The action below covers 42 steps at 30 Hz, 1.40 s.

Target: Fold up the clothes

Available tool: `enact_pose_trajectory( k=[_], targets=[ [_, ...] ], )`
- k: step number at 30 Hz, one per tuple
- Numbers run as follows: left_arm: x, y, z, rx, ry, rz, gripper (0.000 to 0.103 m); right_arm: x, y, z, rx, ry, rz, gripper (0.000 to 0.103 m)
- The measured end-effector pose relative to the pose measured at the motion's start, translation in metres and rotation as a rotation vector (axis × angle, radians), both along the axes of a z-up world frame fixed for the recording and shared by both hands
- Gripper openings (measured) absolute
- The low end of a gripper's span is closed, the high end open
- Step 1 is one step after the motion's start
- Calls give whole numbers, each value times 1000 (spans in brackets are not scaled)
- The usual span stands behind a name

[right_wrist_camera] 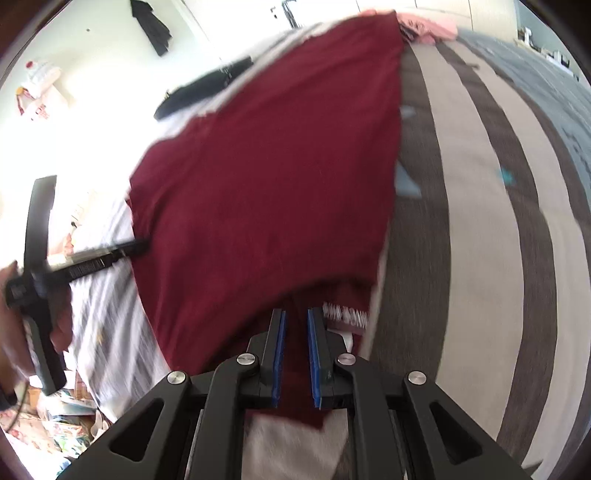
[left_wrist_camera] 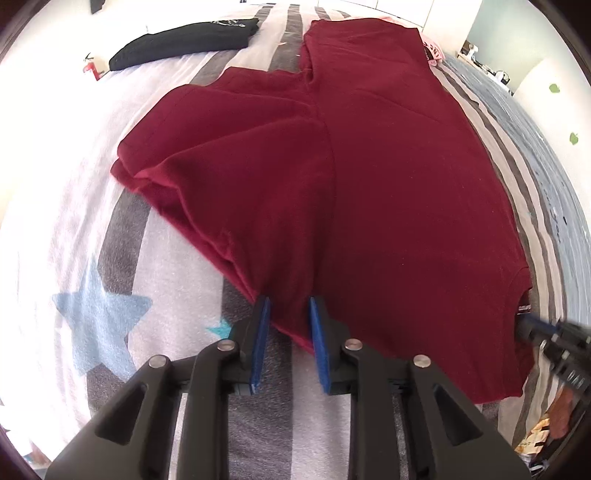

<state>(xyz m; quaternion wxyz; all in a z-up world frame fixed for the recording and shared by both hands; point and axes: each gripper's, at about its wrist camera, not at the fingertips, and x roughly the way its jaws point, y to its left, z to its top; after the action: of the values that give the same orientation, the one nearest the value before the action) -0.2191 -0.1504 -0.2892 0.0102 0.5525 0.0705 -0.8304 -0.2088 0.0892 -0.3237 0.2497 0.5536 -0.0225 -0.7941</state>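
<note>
A dark red T-shirt (left_wrist_camera: 369,166) lies spread on the striped bed cover, one sleeve (left_wrist_camera: 207,155) out to the left. My left gripper (left_wrist_camera: 287,306) is shut on the shirt's near edge by the shoulder, with cloth bunched between the blue pads (left_wrist_camera: 258,343). My right gripper (right_wrist_camera: 294,317) is shut on the red cloth (right_wrist_camera: 258,184) at the collar, next to the white neck label (right_wrist_camera: 345,314). Each gripper shows in the other's view: the right gripper (left_wrist_camera: 532,328) at the collar, the left gripper (right_wrist_camera: 136,247) at the shirt's edge, held by a hand (right_wrist_camera: 59,325).
The bed cover (left_wrist_camera: 74,206) is white and grey striped with blue stars. A folded black garment (left_wrist_camera: 184,40) lies at the far left, a pink garment (right_wrist_camera: 428,22) at the far end. Clutter (right_wrist_camera: 55,424) covers the floor beside the bed.
</note>
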Motion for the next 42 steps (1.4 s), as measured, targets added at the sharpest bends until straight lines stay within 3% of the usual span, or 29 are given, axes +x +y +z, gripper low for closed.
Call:
enact_pose_trajectory(
  k=[7, 12, 14, 19, 22, 27, 30, 36, 40, 42],
  targets=[
    [6, -13, 24, -3, 18, 14, 30, 34, 14, -2, 40, -47, 37, 11],
    [1, -41, 52, 9, 75, 80, 31, 33, 16, 25, 33, -27, 18, 11],
    [-4, -60, 55, 5, 87, 115, 35, 32, 16, 36, 30, -18, 10, 11],
    [-21, -105, 41, -6, 76, 210, 38, -3, 4, 64, 7, 74, -24, 11],
    [-43, -143, 26, 2, 63, 260, 39, -34, -10, 67, 11, 118, -50, 11],
    [-36, -147, 7, 54, 40, 296, 48, -77, -30, 59, 8, 158, -113, 11],
    [-34, -157, 3, 40, 35, 308, 56, -97, -43, 51, 8, 161, -147, 11],
    [-37, -167, -13, 42, 26, 301, 57, -125, -54, 39, 13, 162, -193, 11],
    [-35, -170, -13, 33, 27, 274, 52, -138, -57, 33, 23, 157, -204, 11],
    [-34, -173, -13, 21, 24, 262, 27, -141, -56, 32, 26, 155, -206, 11]
  ],
)
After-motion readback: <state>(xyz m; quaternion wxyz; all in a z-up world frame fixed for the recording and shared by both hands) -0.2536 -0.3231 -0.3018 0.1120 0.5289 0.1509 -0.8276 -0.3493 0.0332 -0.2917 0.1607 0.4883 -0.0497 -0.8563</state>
